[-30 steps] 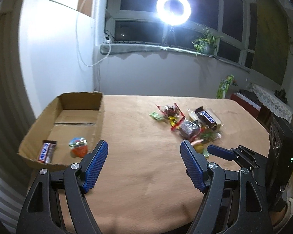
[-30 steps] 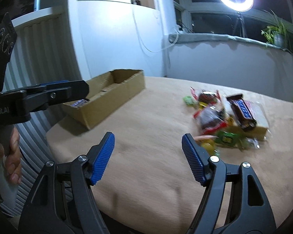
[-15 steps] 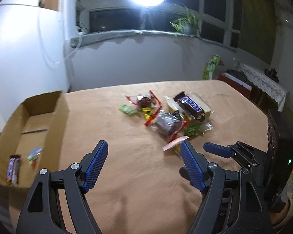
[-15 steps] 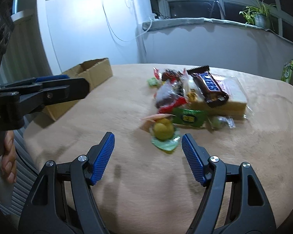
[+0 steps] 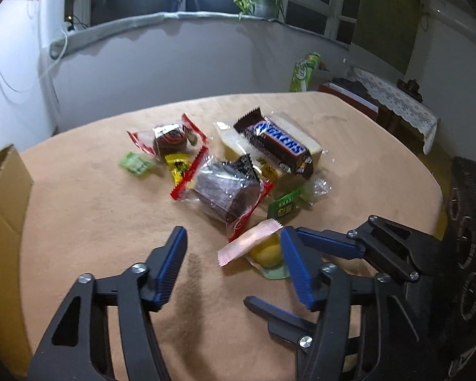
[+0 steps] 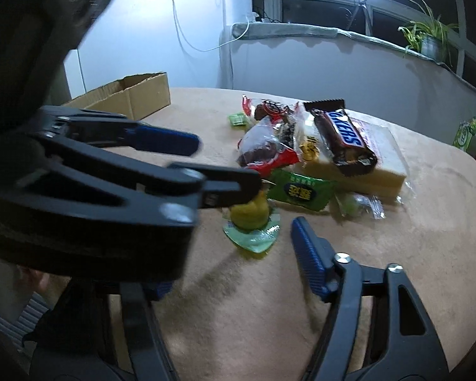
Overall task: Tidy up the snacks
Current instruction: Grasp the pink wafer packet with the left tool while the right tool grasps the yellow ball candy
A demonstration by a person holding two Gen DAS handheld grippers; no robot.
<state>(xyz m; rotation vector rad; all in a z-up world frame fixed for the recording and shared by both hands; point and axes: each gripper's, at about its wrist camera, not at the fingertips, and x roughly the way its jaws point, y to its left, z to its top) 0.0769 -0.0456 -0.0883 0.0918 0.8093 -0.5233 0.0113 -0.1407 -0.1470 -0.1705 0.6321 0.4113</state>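
Note:
A snack pile lies mid-table: a Snickers bar [image 5: 276, 143] on a yellow cake packet, two dark cakes in red-edged wrappers [image 5: 225, 193], a green sachet [image 5: 284, 206], a pink sachet [image 5: 249, 244] and a yellow jelly cup [image 6: 249, 214]. My left gripper [image 5: 234, 266] is closing. The pink sachet lies between its fingers near the right one, unpressed, and the jelly cup [image 5: 266, 254] sits beside that finger. My right gripper [image 6: 241, 254] is closing too, just short of the jelly cup. The left gripper [image 6: 225, 165] crosses in front of it and hides its left finger.
An open cardboard box [image 5: 3, 190] stands at the table's left edge, also seen far left from the right wrist as the box [image 6: 133, 95]. A small green candy [image 5: 135, 163] lies left of the pile. A hand [image 6: 47, 285] grips the left tool. The table's rounded edge runs near right.
The left gripper swung right from the box to the pile's near end, dipped, and now crosses the right view. Both pairs of jaws narrowed. The right gripper crept closer to the jelly cup.

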